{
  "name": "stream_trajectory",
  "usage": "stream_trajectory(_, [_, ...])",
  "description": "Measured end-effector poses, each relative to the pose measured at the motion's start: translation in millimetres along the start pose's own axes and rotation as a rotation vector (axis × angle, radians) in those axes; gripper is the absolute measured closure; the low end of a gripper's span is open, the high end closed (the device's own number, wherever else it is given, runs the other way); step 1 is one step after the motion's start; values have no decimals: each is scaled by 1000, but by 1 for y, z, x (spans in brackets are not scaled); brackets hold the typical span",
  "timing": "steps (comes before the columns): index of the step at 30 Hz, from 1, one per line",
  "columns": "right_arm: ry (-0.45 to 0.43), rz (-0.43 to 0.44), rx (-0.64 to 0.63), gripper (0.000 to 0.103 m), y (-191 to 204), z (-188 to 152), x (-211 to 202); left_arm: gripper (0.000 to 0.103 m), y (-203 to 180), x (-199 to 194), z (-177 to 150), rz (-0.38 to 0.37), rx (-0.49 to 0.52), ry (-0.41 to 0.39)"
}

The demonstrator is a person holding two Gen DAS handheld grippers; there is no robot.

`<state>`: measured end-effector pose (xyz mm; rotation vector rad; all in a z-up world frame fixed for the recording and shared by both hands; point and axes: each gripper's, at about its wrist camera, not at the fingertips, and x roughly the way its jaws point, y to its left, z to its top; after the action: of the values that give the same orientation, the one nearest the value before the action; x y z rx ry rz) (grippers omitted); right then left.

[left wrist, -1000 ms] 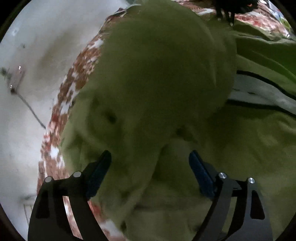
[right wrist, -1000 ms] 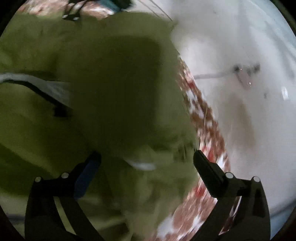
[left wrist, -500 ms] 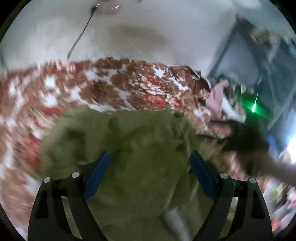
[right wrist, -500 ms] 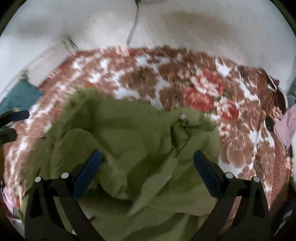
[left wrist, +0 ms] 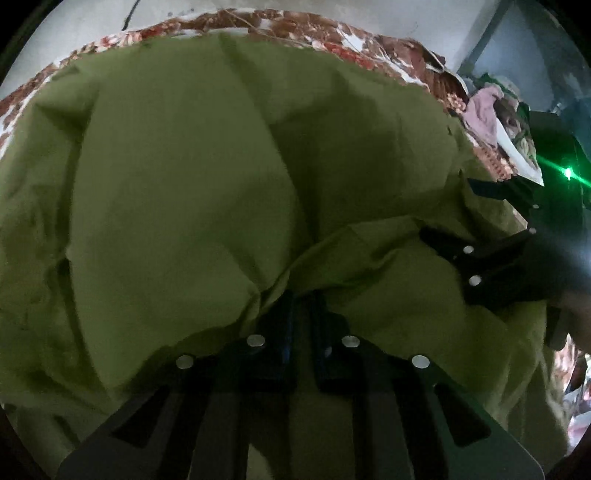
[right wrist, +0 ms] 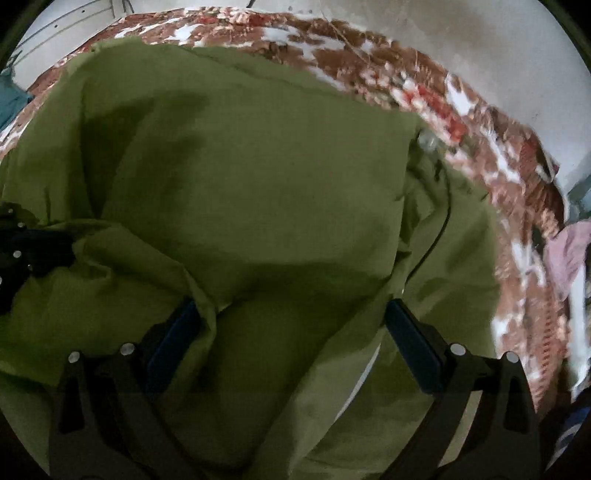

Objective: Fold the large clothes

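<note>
**A:** What had changed since a second before?

**B:** Both of my wrist views had swung round. Earlier the garment was bunched close against the cameras with the wall to one side; by this moment the green garment (left wrist: 192, 177) lay spread over the floral bedcover (left wrist: 295, 26), covering most of it, with the pattern showing only along the far edge and the right side.

**A:** And your left gripper (left wrist: 303, 317)?

**B:** Its jaws had been wide apart a second before; here they were closing, nearly together, with a ridge of the green cloth pinched between the blue pads at the near edge of the garment.

**A:** The right gripper (right wrist: 291, 325)?

**B:** Its jaws stood wide apart. A fold of the garment (right wrist: 258, 177) lay between them, draped partly over the left pad, but the pads did not press on it.

**A:** Could you see one tool from the other?

**B:** Yes. From the left view the right gripper sat against the cloth on the right side. A pink cloth (right wrist: 565, 254) lay at the bedcover's right edge.
</note>
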<state>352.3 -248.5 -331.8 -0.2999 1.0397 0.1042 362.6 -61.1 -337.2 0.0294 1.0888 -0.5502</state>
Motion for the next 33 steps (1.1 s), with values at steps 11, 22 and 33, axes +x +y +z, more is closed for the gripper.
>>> stream_trajectory(11, [-50,54,131,5,-15,14,-59,3,-36,-62,20,120,57,-40])
stream_trajectory(22, [3,-15,95,5,24,-4,-98,5,-60,-89,-13,193,-8,-44])
stream_trajectory(33, [94,0,122,5,23,-33,-14,4,-17,-7,-25,256,1,105])
